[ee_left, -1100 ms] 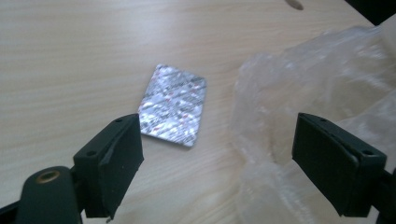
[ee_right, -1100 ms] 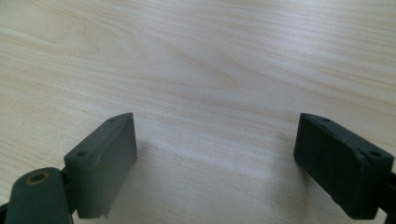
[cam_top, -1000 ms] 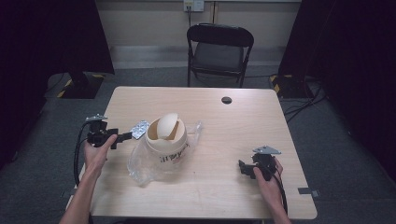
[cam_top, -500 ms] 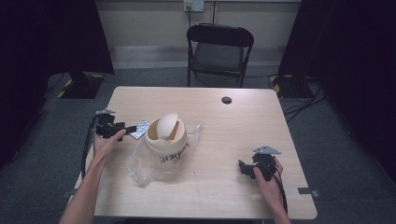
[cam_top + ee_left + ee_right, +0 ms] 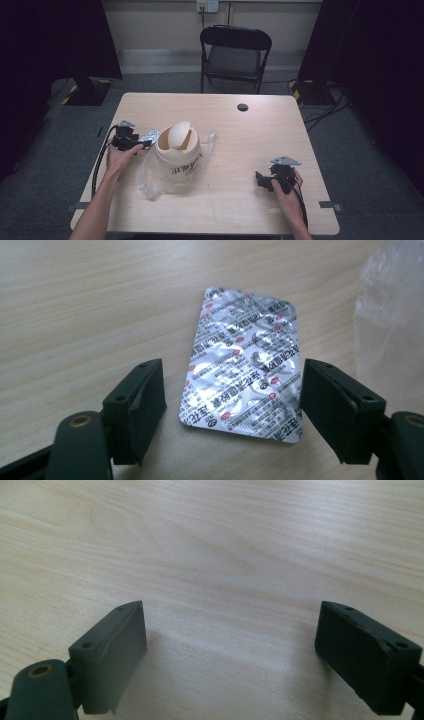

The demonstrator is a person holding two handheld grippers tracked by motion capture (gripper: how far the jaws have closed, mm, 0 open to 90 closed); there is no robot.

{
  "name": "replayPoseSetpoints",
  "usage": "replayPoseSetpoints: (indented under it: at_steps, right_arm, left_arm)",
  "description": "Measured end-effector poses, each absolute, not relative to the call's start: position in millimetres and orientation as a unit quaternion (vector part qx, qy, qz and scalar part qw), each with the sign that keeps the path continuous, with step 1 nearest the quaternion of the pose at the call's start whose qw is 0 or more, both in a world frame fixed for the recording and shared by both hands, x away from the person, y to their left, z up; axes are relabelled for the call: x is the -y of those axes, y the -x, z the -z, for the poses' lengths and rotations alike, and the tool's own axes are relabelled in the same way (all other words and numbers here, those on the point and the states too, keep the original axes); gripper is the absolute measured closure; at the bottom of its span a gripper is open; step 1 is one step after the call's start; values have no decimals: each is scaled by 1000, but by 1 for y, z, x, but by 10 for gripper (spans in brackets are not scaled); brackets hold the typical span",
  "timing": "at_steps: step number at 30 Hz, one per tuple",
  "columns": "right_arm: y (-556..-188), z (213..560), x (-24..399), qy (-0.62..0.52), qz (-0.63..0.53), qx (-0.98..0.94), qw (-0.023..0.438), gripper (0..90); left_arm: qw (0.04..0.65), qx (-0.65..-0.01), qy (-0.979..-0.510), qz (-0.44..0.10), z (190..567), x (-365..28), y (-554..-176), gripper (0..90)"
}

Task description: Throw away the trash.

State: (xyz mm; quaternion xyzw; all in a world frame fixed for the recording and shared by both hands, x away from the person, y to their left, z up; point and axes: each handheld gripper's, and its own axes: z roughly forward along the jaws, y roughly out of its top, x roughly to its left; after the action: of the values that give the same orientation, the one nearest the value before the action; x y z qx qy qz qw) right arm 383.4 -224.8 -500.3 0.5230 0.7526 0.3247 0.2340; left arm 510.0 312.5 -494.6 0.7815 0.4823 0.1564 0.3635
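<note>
A silver foil blister pack [image 5: 245,360] with red and black print lies flat on the wooden table [image 5: 250,135]. In the high view the blister pack [image 5: 150,135] is just left of a cream swing-lid bin [image 5: 178,150] lined with a clear plastic bag [image 5: 150,177]. My left gripper [image 5: 235,385] is low over the table with a jaw on either side of the pack's near end. Its jaws have just been closing, and a gap shows at each pad. The left gripper [image 5: 145,144] points toward the bin. My right gripper [image 5: 230,630] rests open over bare wood at the right gripper [image 5: 260,180] spot, front right.
A black folding chair [image 5: 235,55] stands behind the table. A dark round cable hole [image 5: 243,107] sits near the table's far edge. The clear bag's edge [image 5: 395,315] lies close to the right of the pack. Bare wood stretches between the bin and the right gripper.
My left gripper has moved toward the far right and down, reaching the blister pack, and its jaws stand narrower. The right gripper has stayed put.
</note>
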Motion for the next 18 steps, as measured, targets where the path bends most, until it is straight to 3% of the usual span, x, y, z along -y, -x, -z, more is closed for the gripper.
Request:
replayPoseSetpoints:
  at_steps: [5, 11, 18]
  right_arm:
    - [-383, 500, 225, -523, -325, -752, 234, 123]
    - [-383, 500, 225, -523, -325, -752, 234, 123]
    - [-383, 500, 225, -523, -325, -752, 234, 122]
  left_arm:
    - [346, -478, -788, -177, 494, -308, -508, 267]
    - [337, -477, -787, -199, 494, -311, -507, 430]
    - [352, -475, -785, -187, 493, -315, -505, 644]
